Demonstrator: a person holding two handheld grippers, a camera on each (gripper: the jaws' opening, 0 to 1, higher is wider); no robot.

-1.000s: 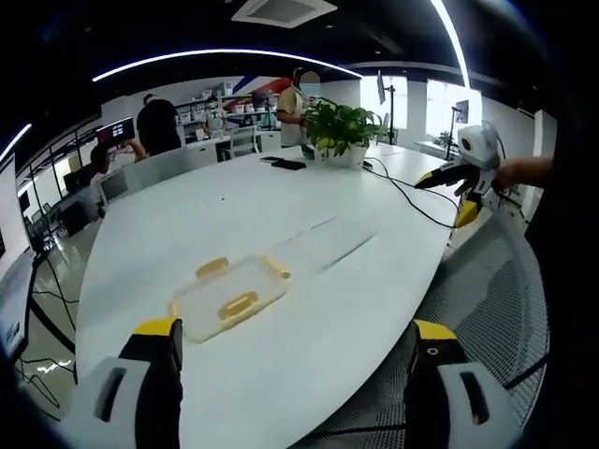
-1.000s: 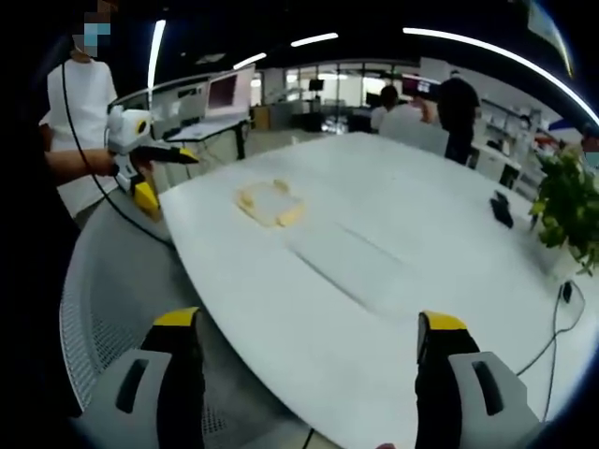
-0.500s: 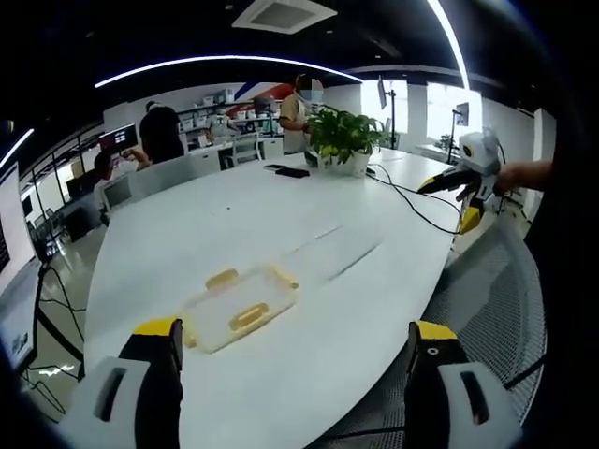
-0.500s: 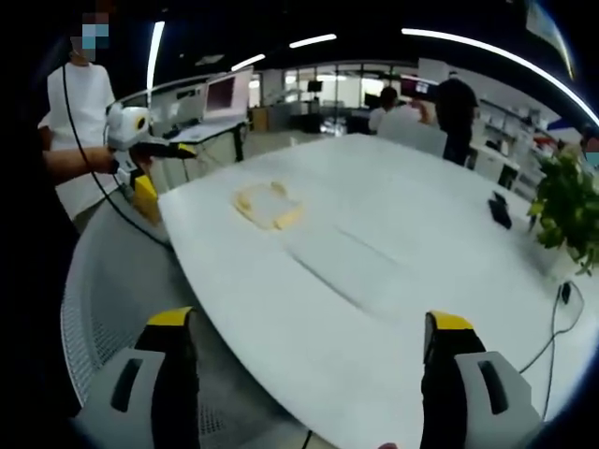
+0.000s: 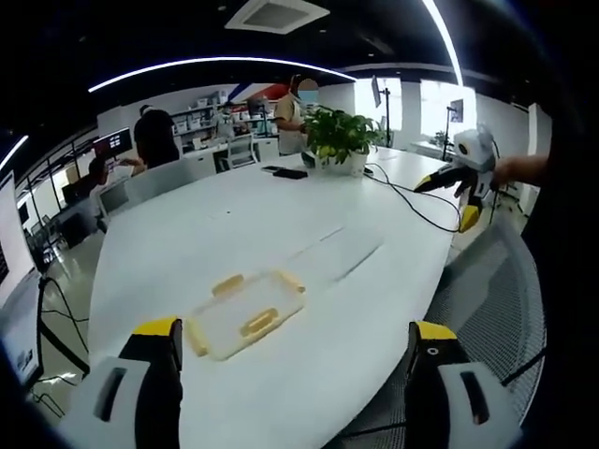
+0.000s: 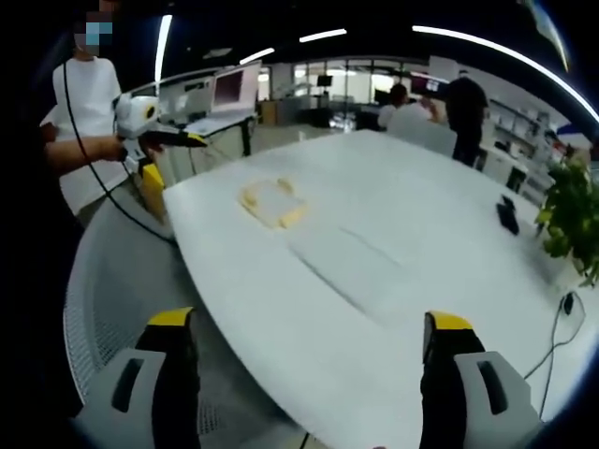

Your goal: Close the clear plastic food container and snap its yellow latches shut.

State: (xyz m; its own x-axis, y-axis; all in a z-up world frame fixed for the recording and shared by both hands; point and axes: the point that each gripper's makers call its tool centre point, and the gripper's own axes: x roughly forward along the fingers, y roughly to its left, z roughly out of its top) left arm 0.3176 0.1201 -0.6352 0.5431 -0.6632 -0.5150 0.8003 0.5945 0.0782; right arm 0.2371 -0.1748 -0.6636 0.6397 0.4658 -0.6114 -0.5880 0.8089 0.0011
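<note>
Left gripper view: the white worktop (image 5: 281, 224) spreads wide, the clear plastic food container (image 5: 245, 313) lying near its edge. Left gripper (image 5: 292, 393) and right gripper (image 6: 314, 383) both gape wide, holding nothing.

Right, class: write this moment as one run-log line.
container: on white table, lid on | yellow latches: state unclear | left tool: open, apart from container | right tool: open, far off

Opposed views across shared table (image 5: 281, 215)
</note>
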